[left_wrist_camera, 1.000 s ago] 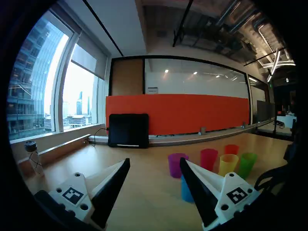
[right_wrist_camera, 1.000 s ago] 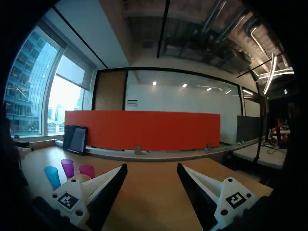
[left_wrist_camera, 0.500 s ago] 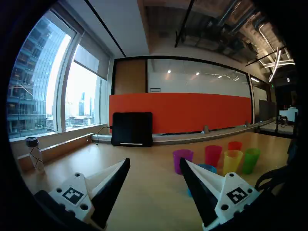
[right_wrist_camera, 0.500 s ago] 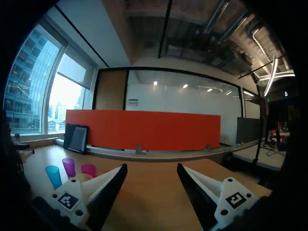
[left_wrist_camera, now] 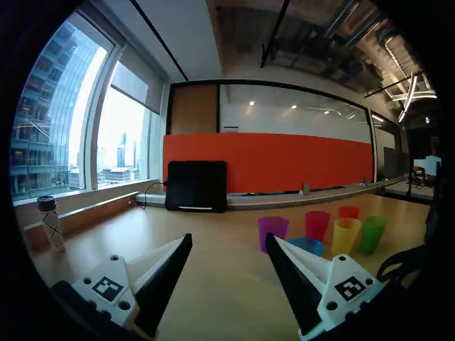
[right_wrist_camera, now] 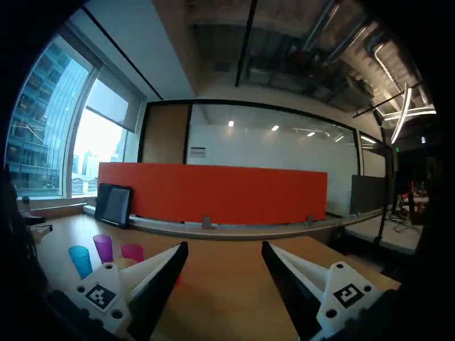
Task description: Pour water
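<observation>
Several coloured plastic cups stand on the wooden table. In the left gripper view I see a purple cup (left_wrist_camera: 272, 231), a pink cup (left_wrist_camera: 317, 224), a red cup (left_wrist_camera: 348, 212), a yellow cup (left_wrist_camera: 346, 236), a green cup (left_wrist_camera: 372, 233) and a blue cup (left_wrist_camera: 307, 246) partly behind my right finger. My left gripper (left_wrist_camera: 227, 273) is open and empty, just short of them. In the right gripper view the blue cup (right_wrist_camera: 80, 261), purple cup (right_wrist_camera: 103, 248) and pink cup (right_wrist_camera: 132, 252) stand at the lower left. My right gripper (right_wrist_camera: 223, 275) is open and empty over bare table.
A small bottle (left_wrist_camera: 49, 221) with a dark cap stands on the window ledge at the left. A black tablet (left_wrist_camera: 196, 186) leans against the orange partition (left_wrist_camera: 273, 163) at the table's far edge. More desks lie to the right beyond the table.
The left gripper has dropped a little and turned slightly left, so the cups sit lower and farther right in its view. The right gripper view has hardly shifted.
</observation>
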